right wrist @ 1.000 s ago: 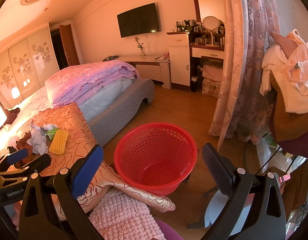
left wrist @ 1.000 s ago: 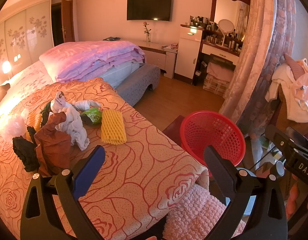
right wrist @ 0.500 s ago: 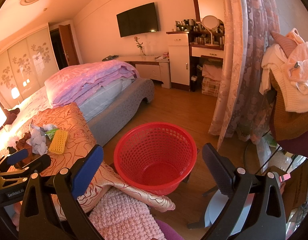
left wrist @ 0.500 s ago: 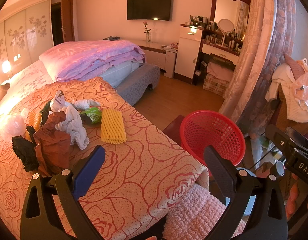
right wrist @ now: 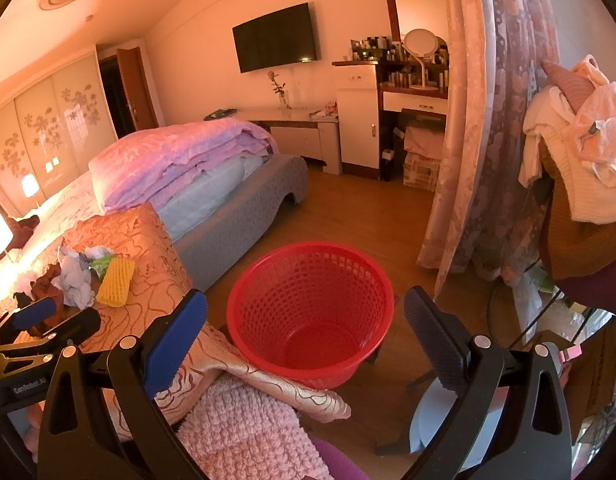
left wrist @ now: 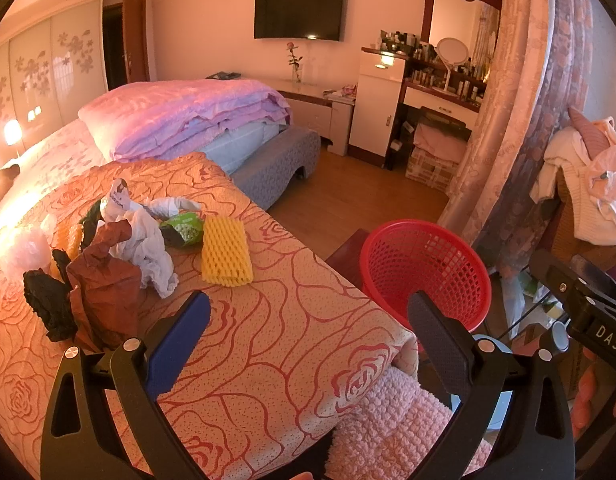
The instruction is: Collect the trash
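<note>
A pile of trash lies on the orange rose bedspread (left wrist: 292, 344): a yellow foam net (left wrist: 226, 251), a green wrapper (left wrist: 182, 231), crumpled white paper (left wrist: 146, 248), brown paper (left wrist: 104, 284) and black scraps (left wrist: 48, 300). A red mesh basket (left wrist: 425, 272) stands empty on the floor beside the bed; it also shows in the right wrist view (right wrist: 311, 308). My left gripper (left wrist: 308, 332) is open and empty over the bedspread, short of the pile. My right gripper (right wrist: 304, 328) is open and empty above the basket. The pile also shows in the right wrist view (right wrist: 90, 280).
A folded pink quilt (left wrist: 188, 116) lies farther up the bed. A pink fluffy cloth (right wrist: 248, 436) hangs below the bed corner. A floral curtain (right wrist: 487, 140) and a rack of clothes (right wrist: 579, 152) stand right of the basket. A dresser (left wrist: 427, 92) lines the far wall.
</note>
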`<state>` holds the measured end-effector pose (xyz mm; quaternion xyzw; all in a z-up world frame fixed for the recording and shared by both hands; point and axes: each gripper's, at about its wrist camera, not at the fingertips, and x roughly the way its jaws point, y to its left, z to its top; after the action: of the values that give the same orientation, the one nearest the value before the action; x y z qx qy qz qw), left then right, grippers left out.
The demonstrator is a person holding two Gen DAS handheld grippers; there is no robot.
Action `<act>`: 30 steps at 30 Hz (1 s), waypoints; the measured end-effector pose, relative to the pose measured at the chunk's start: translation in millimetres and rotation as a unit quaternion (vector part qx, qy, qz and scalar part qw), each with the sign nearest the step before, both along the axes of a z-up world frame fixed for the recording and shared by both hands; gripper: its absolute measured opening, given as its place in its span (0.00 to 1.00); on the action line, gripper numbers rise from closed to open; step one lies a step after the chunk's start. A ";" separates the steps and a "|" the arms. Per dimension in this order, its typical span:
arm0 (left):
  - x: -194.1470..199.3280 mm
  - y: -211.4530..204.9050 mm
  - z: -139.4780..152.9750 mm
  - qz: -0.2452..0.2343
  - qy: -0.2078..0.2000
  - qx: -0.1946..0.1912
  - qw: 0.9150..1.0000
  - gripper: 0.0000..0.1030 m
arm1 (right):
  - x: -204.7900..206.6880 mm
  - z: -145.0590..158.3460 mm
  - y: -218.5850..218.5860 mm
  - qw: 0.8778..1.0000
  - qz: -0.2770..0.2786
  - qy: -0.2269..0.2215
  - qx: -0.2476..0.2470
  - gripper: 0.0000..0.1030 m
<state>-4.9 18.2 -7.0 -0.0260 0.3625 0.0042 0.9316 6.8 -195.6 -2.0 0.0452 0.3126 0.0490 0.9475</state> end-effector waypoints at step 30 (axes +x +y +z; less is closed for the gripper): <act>-8.4 50.7 -1.6 0.075 0.008 -0.033 0.997 0.92 | 13.5 -26.0 35.2 0.998 0.052 0.041 -0.017 0.93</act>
<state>-13.4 68.9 -8.7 -0.0835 0.3668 0.0625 0.9244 20.3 -160.4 -27.9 0.0149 0.3535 0.0907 0.9309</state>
